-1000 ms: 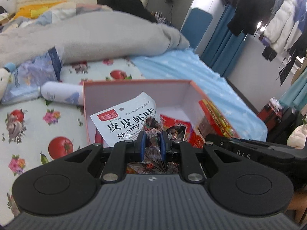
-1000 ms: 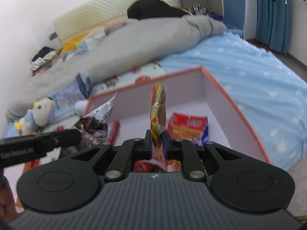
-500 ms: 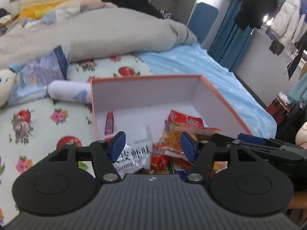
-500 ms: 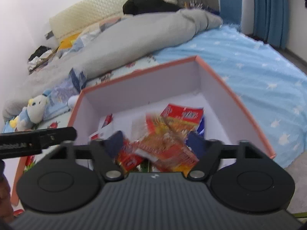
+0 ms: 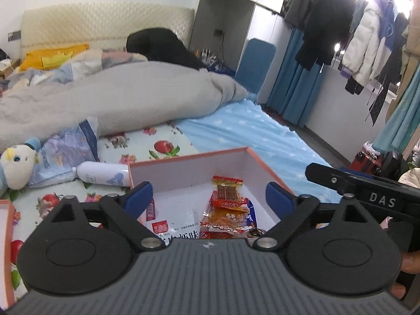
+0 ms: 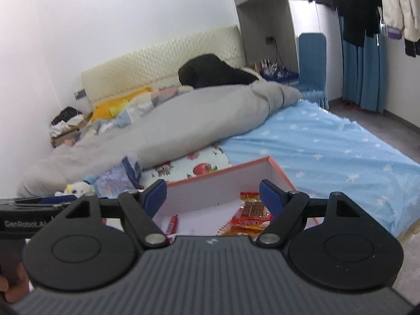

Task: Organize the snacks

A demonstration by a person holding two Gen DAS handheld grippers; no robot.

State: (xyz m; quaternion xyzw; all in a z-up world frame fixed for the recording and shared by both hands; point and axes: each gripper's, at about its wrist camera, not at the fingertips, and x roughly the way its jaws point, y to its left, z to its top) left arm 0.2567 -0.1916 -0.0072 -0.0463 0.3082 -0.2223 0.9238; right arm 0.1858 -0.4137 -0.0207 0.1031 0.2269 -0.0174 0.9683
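At lower centre, snack packets (image 5: pixel 225 210) are lying released in the box (image 5: pixel 189 168); both the left gripper (image 5: pixel 208 197) and right gripper (image 6: pixel 212 193) fingers, just opened, are spread empty, bottle (image 5: pixel 102 174) beside.

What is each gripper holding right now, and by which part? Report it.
Nothing. The left gripper and right gripper are both open and empty, the left's jaws having just been opening; the snack packets lie in the box.

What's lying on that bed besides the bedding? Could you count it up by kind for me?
Orange-rimmed boxes: 2, the second showing only an edge
Snack packets plainly showing in the box: 4, with more partly hidden
Plush toy: 1
White bottle: 1
Blue-and-white bag: 1
Total: 9
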